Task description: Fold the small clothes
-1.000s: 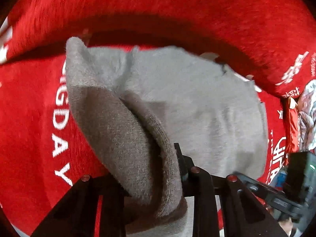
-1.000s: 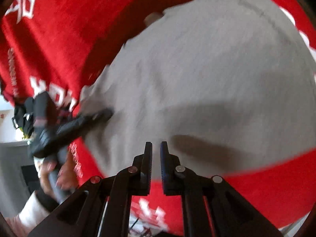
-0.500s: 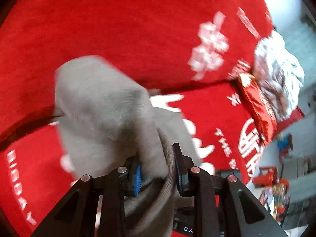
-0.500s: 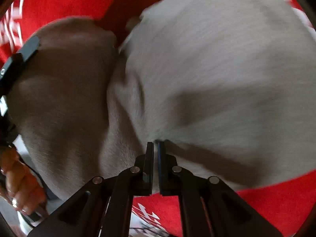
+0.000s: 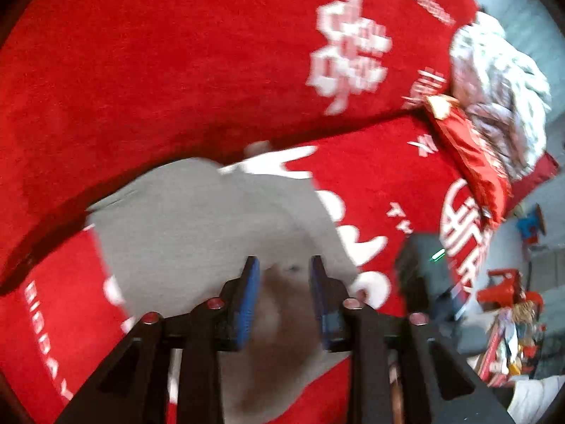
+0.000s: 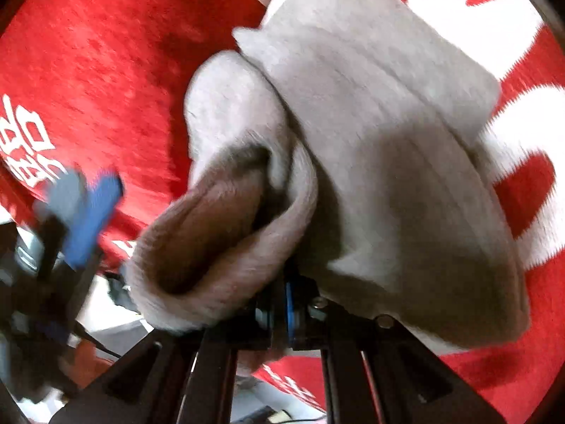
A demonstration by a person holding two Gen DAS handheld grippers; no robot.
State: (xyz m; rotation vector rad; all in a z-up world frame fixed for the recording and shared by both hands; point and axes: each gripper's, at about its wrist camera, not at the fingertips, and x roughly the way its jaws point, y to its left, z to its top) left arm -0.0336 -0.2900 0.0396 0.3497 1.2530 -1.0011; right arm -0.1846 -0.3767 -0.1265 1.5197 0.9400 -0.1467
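Grey garment [image 6: 381,148] bunched on the red cloth [image 5: 148,70], right gripper [image 6: 282,300] clamping its edge, left gripper [image 5: 284,275] jaws spread, empty

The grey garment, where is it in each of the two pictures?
Left wrist: grey garment lies lower centre, ahead of the open left gripper.
Right wrist: it fills the centre and right, bunched at the right gripper.
Shared landmark: red printed cloth underneath.

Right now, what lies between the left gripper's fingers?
No cloth. The left gripper stands open; the grey garment lies beyond the gap, in the left wrist view.
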